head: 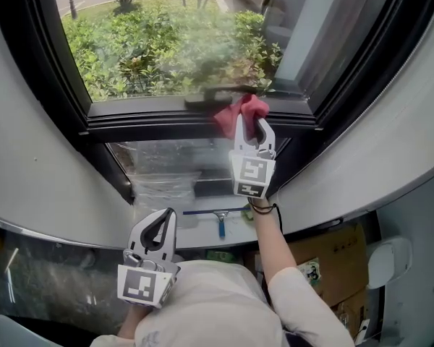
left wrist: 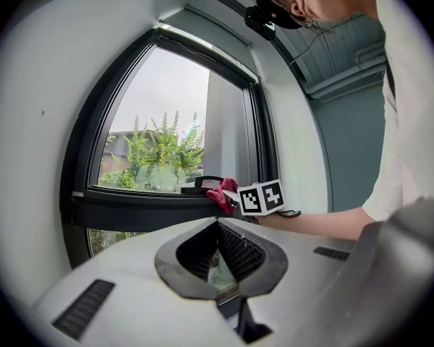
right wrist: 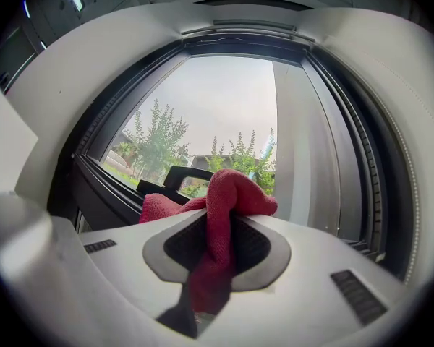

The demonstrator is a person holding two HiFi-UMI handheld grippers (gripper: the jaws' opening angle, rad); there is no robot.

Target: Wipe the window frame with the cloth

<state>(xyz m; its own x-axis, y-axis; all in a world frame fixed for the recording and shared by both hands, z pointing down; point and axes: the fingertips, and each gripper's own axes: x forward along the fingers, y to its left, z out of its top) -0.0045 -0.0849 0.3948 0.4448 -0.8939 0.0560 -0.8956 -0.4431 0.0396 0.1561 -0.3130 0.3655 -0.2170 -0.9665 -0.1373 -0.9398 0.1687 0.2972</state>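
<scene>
A red cloth (head: pixel 240 113) is bunched on the black horizontal bar of the window frame (head: pixel 152 121), next to the black window handle (head: pixel 211 96). My right gripper (head: pixel 251 126) is shut on the cloth, which pokes out past the jaw tips in the right gripper view as a red fold (right wrist: pixel 228 201) against the frame bar (right wrist: pixel 105 190). My left gripper (head: pixel 161 223) hangs low at the left, away from the window, shut with nothing in it. From the left gripper view the cloth (left wrist: pixel 218 191) and the right gripper's marker cube (left wrist: pixel 261 197) lie on the frame.
A blue-handled squeegee (head: pixel 215 215) lies on the sill below the lower pane. Grey curved wall panels (head: pixel 36 165) flank the window on both sides. A cardboard box (head: pixel 329 262) stands at the lower right. Green shrubs (head: pixel 159 49) show outside the glass.
</scene>
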